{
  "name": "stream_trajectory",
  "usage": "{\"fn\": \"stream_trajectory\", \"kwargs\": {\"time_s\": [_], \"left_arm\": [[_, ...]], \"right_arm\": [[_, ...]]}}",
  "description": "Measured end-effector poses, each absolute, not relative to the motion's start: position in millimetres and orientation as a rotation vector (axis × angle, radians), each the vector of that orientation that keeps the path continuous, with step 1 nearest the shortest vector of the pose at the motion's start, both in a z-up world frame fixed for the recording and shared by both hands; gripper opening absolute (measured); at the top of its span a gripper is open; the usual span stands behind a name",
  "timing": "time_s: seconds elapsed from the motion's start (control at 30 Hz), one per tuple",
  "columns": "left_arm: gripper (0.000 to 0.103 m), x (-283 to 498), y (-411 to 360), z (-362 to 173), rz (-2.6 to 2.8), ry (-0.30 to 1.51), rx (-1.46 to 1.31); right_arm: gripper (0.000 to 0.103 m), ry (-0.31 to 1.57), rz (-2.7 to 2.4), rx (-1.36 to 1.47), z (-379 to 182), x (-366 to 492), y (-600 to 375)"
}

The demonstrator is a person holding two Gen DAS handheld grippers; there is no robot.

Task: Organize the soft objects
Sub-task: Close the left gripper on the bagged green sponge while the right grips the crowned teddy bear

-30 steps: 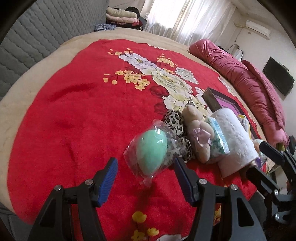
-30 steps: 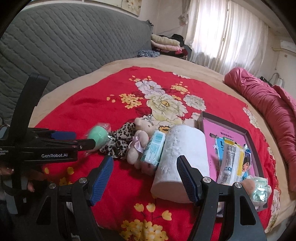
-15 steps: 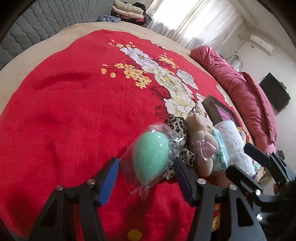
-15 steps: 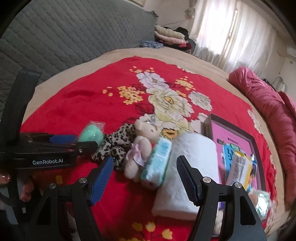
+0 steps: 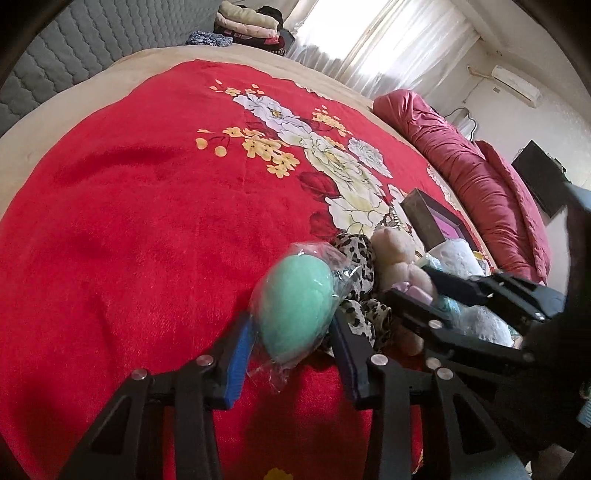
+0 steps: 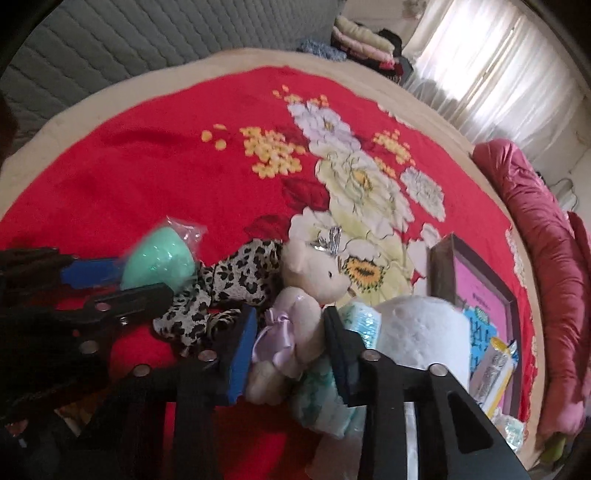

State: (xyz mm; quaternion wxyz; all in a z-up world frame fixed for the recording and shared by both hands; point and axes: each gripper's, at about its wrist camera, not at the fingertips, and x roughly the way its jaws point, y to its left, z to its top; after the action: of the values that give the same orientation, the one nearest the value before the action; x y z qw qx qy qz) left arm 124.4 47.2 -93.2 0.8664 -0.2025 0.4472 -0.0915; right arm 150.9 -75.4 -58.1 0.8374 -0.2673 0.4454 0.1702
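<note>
On the red flowered blanket (image 5: 147, 229) lies a row of soft things. My left gripper (image 5: 291, 332) is closed around a green sponge egg in clear plastic wrap (image 5: 295, 302), its blue pads touching both sides; the egg also shows in the right wrist view (image 6: 159, 262). My right gripper (image 6: 288, 332) is closed around a cream plush bear with a lilac bow (image 6: 295, 317), seen also in the left wrist view (image 5: 399, 258). A leopard-print fabric piece (image 6: 229, 280) lies between egg and bear. A pale green tissue pack (image 6: 325, 398) and a white paper roll (image 6: 421, 332) lie right of the bear.
A dark-framed tray with a pink base (image 6: 480, 288) holds packets at the right. A rolled maroon quilt (image 5: 480, 177) lies along the bed's far right. A grey quilted headboard (image 6: 147, 33) and folded clothes (image 5: 247, 22) stand behind.
Both grippers moved forward and narrowed: the left now encloses the wrapped green egg, the right now encloses the plush bear instead of hovering before the paper roll.
</note>
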Motion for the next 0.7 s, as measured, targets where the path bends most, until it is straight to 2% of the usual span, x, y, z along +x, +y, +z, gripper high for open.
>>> {"fn": "stream_trajectory", "kwargs": {"time_s": [0.17,0.4,0.7], "left_arm": [[0.038,124.4,48.4,-93.4,-0.204,0.932,-0.425],[0.037,118.9,52.9,-84.3,-0.213,0.877,-0.441],[0.037,104.6,41.1,-55.9,-0.229,0.785,-0.376]], "right_arm": [[0.026,0.951,0.388,-0.534,-65.6,152.5,-78.9],[0.025,0.893,0.462,-0.315,-30.9,137.2,-107.5],[0.025,0.847,0.474,-0.227,-2.4,116.1,-127.2]]}}
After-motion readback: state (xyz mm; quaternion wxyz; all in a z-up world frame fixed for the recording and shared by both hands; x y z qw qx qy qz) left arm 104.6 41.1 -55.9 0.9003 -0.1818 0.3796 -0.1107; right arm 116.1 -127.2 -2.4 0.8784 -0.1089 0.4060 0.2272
